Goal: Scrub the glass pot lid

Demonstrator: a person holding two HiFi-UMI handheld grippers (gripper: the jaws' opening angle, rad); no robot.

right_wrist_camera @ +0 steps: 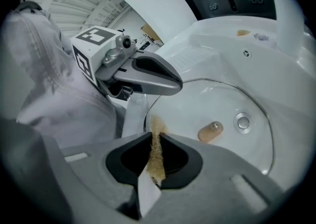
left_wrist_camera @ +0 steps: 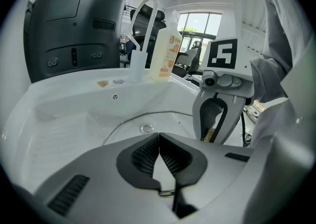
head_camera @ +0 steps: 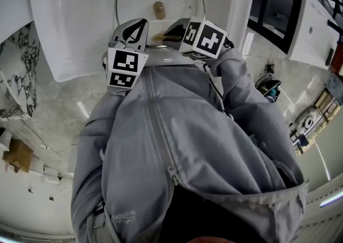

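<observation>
Where round glass lid (head_camera: 179, 14) lies, fibrous scrubber (right_wrist_camera: 157, 151)

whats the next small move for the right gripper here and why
Probably lower the right gripper so the tan scrubber meets the glass lid beside its knob. Its jaws are shut on the scrubber, which seems to hang just off the glass, and the lid lies knob-up in the sink.

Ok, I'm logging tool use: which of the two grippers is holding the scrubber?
The right gripper: a tan fibrous scrubber is pinched between its jaws, while the left gripper is shut on nothing.
</observation>
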